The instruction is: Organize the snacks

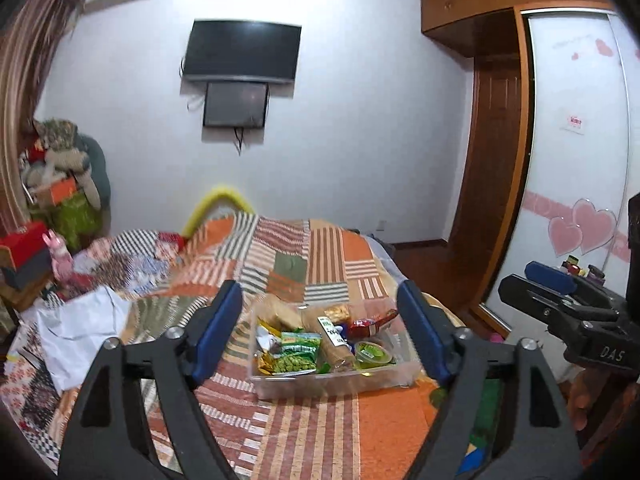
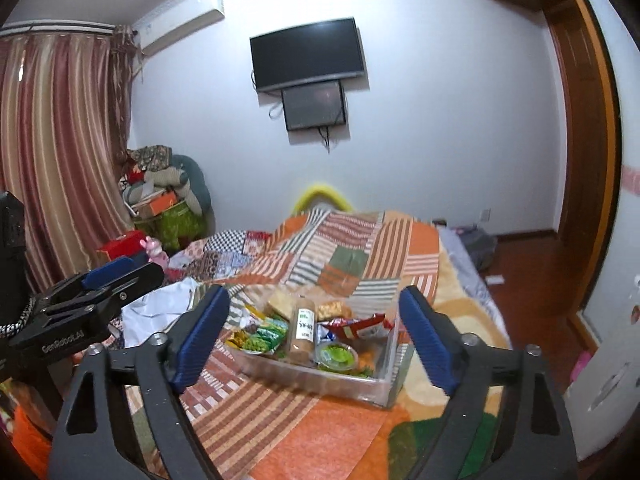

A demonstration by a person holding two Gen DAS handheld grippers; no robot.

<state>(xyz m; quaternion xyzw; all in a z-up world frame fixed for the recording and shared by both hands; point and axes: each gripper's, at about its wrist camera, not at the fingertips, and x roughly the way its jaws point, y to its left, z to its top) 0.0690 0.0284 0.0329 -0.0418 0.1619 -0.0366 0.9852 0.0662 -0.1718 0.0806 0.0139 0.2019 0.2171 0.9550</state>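
Snacks fill one clear bin (image 1: 332, 384) on the bed; both claws (image 1: 320, 300) (image 2: 316, 300) gape, empty.

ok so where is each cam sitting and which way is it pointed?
Left wrist: on the left tool, above the near end of the bed, facing the far TV wall; its own open fingers frame the clear snack bin; the right tool shows at right.
Right wrist: on the right tool, same heading, slightly further right; open fingers frame the snack bin; the left tool shows at left.
Shared: bin, patchwork quilt, wall TV.
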